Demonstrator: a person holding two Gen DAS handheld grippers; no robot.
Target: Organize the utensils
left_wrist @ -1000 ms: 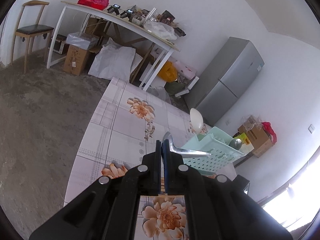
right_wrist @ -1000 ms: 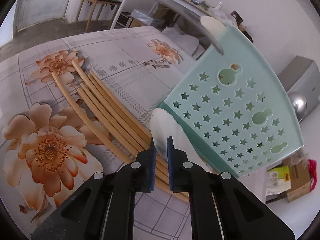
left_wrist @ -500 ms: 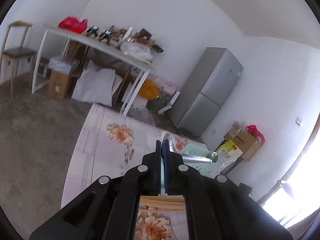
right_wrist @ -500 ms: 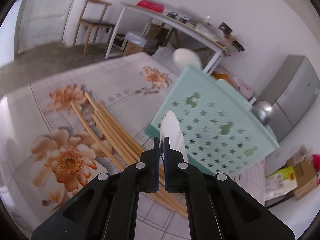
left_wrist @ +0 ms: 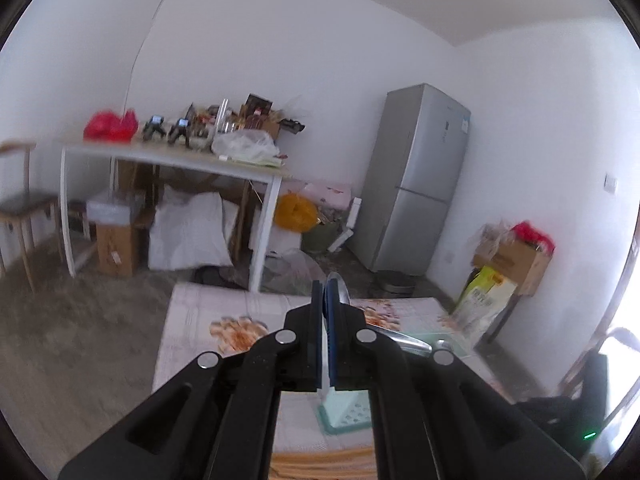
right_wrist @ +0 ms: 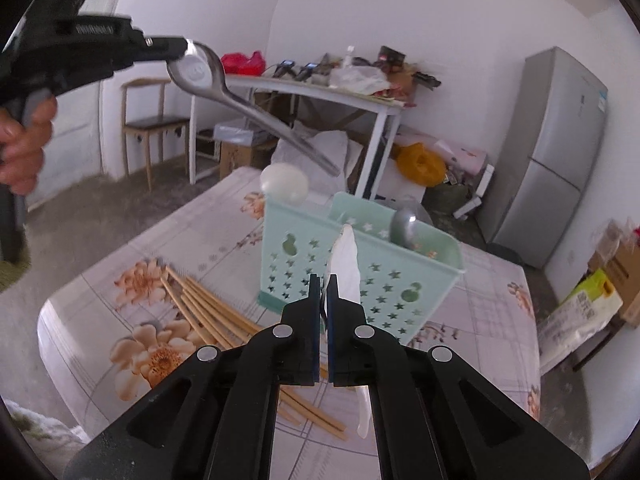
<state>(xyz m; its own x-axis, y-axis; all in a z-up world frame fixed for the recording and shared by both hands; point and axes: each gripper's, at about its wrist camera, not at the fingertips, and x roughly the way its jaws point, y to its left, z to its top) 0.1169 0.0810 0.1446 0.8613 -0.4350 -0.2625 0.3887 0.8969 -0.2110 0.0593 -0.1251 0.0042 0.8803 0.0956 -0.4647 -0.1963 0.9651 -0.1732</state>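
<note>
- Right wrist view: your right gripper (right_wrist: pixel 323 280) has its jaws pinched together on a white spoon (right_wrist: pixel 347 264). The bowl sticks up past the fingertips, glossy and translucent white; the handle runs back under the right finger and shows again below it.
- Just beyond those fingertips stands the mint-green utensil basket (right_wrist: pixel 400 292), upright, walls punched with star and gourd-shaped holes. It has two compartments side by side.
- A second white spoon's bowl (right_wrist: pixel 285 186) rises from the far-left compartment; a grey metal spoon bowl (right_wrist: pixel 404 226) rises from the right one.
- Left of the gripper, bamboo chopsticks (right_wrist: pixel 208 312) lie fanned on the flowered tablecloth (right_wrist: pixel 492 320), some passing under the fingers.
- Upper left, your hand (right_wrist: pixel 22 152) carries the left gripper (right_wrist: pixel 182 50), closed on a steel spoon (right_wrist: pixel 240 104) at its wide handle end. It is raised above the table, shaft sloping down toward the basket.
- Left wrist view: the left gripper (left_wrist: pixel 324 284) shows blue pads closed on that steel spoon (left_wrist: pixel 404 342), which runs off to the right of the fingers. The basket (left_wrist: pixel 348 412) sits below them, partly hidden.
</note>
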